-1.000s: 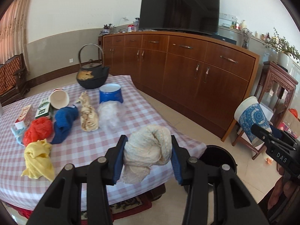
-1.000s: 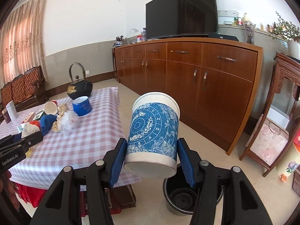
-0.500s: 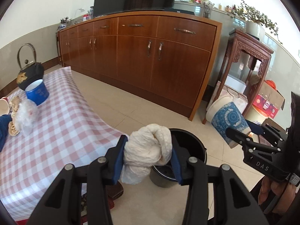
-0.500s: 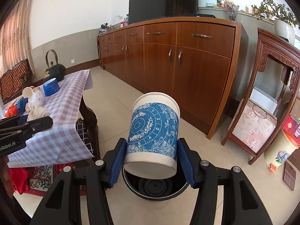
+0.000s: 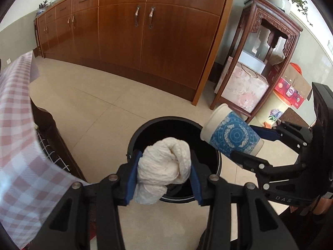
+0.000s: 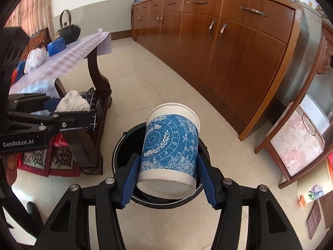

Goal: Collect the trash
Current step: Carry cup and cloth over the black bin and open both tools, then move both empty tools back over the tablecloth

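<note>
A: Nearest element, left wrist view?
B: The left gripper, its blue pads clamped on either side of a crumpled white wad. The wad bulges above and hangs below the pads, poised over the near rim of the black bin.

A: And the right wrist view?
B: The right gripper, closed on a blue-patterned paper cup. The pads press its lower sides; the cup's base faces the camera, its open mouth tilts away. It hangs over the bin's opening.

A: Relation between the two?
B: From the left wrist, the cup sits right of the wad, above the bin's right edge.

A: Beyond the bin?
B: Tiled floor, then the wooden sideboard; a checked tablecloth lies left.
</note>
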Available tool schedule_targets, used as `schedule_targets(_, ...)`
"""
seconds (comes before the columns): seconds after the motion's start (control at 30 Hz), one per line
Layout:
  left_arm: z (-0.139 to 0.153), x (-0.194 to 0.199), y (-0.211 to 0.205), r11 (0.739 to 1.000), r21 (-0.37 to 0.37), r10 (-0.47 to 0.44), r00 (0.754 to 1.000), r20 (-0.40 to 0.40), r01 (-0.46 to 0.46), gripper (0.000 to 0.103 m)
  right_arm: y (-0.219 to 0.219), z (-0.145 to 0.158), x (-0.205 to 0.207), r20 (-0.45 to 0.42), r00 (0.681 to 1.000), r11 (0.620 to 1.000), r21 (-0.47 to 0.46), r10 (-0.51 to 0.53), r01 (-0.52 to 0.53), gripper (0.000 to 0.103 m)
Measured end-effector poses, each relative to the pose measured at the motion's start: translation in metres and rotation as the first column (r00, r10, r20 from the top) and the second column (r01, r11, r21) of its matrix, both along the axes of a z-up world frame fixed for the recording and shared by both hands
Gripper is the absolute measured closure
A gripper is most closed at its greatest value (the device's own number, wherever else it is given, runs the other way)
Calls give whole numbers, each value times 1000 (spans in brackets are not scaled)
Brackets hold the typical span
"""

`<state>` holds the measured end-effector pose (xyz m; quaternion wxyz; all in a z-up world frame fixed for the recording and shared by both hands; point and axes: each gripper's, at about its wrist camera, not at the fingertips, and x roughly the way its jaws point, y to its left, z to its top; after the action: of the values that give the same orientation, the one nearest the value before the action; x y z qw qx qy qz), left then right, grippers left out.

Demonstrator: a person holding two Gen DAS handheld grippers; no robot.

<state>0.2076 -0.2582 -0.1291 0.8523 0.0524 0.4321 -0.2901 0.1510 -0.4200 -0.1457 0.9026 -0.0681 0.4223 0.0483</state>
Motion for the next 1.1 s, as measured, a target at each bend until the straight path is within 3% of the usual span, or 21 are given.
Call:
schedule_targets(0.17,-31,19,-18,1000,13,-12,997,-78,13,56,-13,-36,25,-101,993,997,-18,66,-69,44)
schedule_targets(0.23,-42,28,-21,1000,6,-8,994,-105,8,32,-19,-50,37,-143,986,996,-18,88,-91,42)
schedule_targets(0.27,-48,33,-21,999,35,34,993,-110,-30,13,-21,-58,44,-169,981,995,-27,95,-101,42)
schedule_targets(0.3,-51,37,-18,996,48,74,991,-112,-69,11,-23,-69,50,-196,976,993,-43,96,-107,32)
schedule_targets(0.33,-51,38,-14,995,48,98,989,-114,-93,11,-25,-79,56,-220,972,992,-78,81,-100,15)
schedule_targets(0.43,-43,27,-8,985,93,152,987,-47,-147,3,-35,-87,62,-242,970,994,-90,31,-55,4)
schedule_targets(0.5,-37,18,-3,981,106,163,986,-14,-161,2,-38,-82,63,-232,973,994,-107,-3,-23,0)
schedule_targets(0.8,1,-30,24,978,87,188,982,18,-188,2,-23,-32,43,-131,987,991,-108,-95,81,0)
schedule_targets(1.1,49,-72,89,969,65,231,968,92,-238,2,35,29,2,-20,999,995,-87,-39,37,0)
